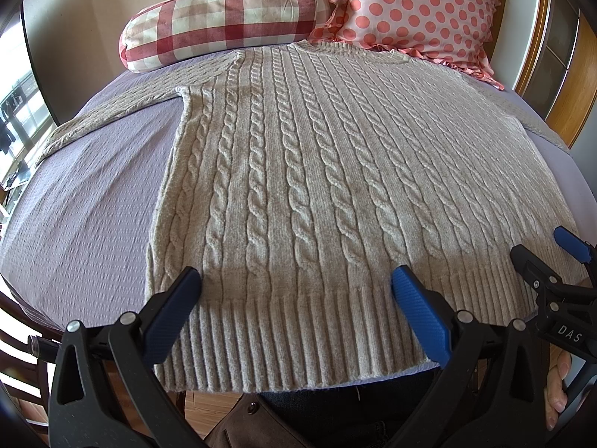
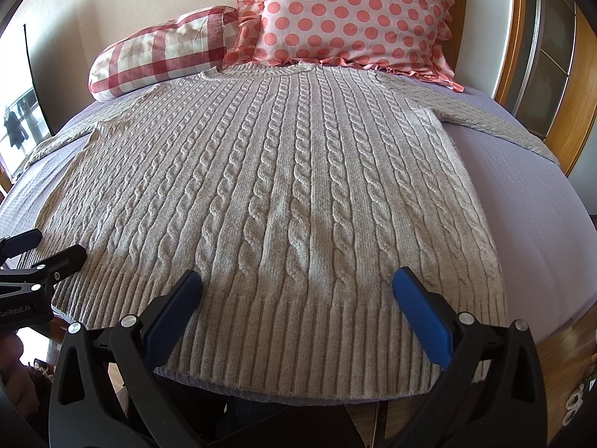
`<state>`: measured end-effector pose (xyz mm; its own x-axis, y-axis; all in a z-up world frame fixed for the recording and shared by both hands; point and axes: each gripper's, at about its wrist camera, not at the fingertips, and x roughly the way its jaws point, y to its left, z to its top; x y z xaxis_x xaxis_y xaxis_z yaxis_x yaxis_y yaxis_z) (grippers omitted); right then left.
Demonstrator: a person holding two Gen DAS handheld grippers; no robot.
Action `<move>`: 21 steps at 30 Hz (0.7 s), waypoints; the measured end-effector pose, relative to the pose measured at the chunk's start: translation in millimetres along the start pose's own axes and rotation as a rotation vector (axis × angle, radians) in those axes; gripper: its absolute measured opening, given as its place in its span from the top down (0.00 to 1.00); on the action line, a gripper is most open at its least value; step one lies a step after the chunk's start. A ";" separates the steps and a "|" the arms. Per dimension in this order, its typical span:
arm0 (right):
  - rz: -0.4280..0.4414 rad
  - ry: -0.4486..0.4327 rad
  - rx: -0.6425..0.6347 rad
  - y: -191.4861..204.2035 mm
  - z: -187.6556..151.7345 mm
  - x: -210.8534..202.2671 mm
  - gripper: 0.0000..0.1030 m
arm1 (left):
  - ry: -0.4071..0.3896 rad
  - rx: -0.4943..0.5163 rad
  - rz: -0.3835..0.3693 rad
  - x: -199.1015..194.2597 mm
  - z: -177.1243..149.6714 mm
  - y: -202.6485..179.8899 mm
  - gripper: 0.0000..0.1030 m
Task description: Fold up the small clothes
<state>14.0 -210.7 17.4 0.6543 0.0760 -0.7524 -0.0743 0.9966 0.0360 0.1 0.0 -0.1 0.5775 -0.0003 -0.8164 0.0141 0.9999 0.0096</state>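
Observation:
A beige cable-knit sweater [image 1: 317, 171] lies flat, front up, on a lilac bed cover [image 1: 86, 201], collar far, ribbed hem near; it also shows in the right wrist view [image 2: 283, 194]. Both sleeves spread sideways. My left gripper [image 1: 296, 280] is open, hovering over the left part of the hem, holding nothing. My right gripper [image 2: 297, 280] is open over the right part of the hem, empty. The right gripper shows at the right edge of the left wrist view [image 1: 541, 246]; the left gripper shows at the left edge of the right wrist view [image 2: 44, 248].
A red-and-white checked bolster [image 1: 224, 22] and a pink polka-dot pillow [image 1: 421, 7] lean at the head of the bed. A wooden frame [image 1: 574, 86] stands at the right. The near bed edge lies just under the hem; wooden floor [image 1: 209, 407] shows below.

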 end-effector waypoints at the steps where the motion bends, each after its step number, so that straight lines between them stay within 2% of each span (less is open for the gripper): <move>1: 0.000 0.000 0.000 0.0 0.0 0.0 0.01 | 0.000 0.000 0.000 0.0 0.0 0.0 0.02; 21: 0.000 -0.010 -0.003 -0.1 -2.7 2.1 0.01 | -0.001 0.000 0.000 -0.1 0.0 0.0 0.02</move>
<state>13.4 -210.8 14.0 0.6616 0.0768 -0.7459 -0.0765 0.9965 0.0346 0.1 0.0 -0.1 0.5786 -0.0005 -0.8156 0.0142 0.9999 0.0094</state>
